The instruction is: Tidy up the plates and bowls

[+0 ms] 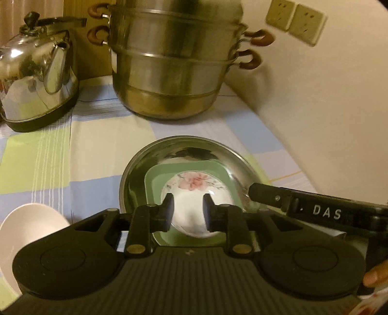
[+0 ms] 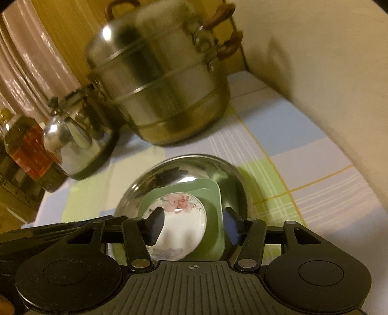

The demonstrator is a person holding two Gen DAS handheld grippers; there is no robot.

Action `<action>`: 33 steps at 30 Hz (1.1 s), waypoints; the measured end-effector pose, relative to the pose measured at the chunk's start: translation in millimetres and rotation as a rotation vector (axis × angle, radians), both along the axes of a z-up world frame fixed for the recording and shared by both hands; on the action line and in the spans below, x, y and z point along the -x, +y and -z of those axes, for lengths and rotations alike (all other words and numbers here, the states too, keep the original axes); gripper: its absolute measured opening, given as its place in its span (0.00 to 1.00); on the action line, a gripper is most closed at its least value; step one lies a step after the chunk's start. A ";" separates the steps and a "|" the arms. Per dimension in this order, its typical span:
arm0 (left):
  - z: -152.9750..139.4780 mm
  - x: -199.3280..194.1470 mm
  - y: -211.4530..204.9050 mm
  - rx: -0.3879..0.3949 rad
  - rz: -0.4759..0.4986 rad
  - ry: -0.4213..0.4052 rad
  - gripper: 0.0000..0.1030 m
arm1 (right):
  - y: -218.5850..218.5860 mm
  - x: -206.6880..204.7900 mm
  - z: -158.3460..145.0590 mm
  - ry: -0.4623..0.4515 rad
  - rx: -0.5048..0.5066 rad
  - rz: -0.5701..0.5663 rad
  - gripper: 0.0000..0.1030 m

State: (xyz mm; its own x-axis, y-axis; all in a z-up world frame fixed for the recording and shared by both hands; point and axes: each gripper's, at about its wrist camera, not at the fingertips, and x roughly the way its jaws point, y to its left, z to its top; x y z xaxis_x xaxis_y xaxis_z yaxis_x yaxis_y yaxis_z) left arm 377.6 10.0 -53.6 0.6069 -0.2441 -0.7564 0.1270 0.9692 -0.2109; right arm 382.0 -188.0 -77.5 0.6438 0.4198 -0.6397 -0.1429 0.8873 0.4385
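Nested stack sits mid-surface on the checked cloth: steel bowl [image 1: 184,155] outermost, green square plate [image 1: 155,179] inside it, floral dish [image 1: 194,184] innermost. Left to right in the left wrist view: kettle [image 1: 36,72], a plain white bowl [image 1: 26,225] at the near-left edge, still outside the stack, then the tall steamer pot [image 1: 169,60] at the back and wall sockets [image 1: 295,21] upper right. Left hand-held gripper [image 1: 188,213] hovers over the floral dish, jaws parted a little, nothing pinched. Right hand-held gripper [image 2: 191,225] stands spread wide over the same stack, pads clear of the dish and the plate rim, holding nothing. Step in hand, as I judge it: letting go and backing off. Done well means lifting straight clear so no pad catches the dish edge and shifts the nest, then turning to the white bowl. Views differ: only the left shows the white bowl, the sockets and the other tool's arm crossing in; only the right shows the bottles [image 2: 26,150] at far left and the dish's second, greyish flower at its near edge.
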 end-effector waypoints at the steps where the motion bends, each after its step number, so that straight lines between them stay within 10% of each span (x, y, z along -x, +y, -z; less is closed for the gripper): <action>1: -4.1 5.9 -0.4 0.004 0.002 -0.005 0.24 | -4.1 6.2 -3.5 -0.005 -0.007 0.005 0.55; 33: -44.0 258.0 -6.5 -0.003 -0.075 -0.014 0.27 | -85.8 242.8 -37.5 -0.004 0.018 0.044 0.66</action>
State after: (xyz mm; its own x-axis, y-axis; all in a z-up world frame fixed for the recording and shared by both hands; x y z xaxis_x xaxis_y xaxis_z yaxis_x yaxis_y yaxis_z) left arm 119.6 3.5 -9.6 0.6342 -0.1949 -0.7482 0.0570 0.9769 -0.2062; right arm 139.2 -273.8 -40.0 0.6639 0.3791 -0.6445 -0.1048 0.9006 0.4219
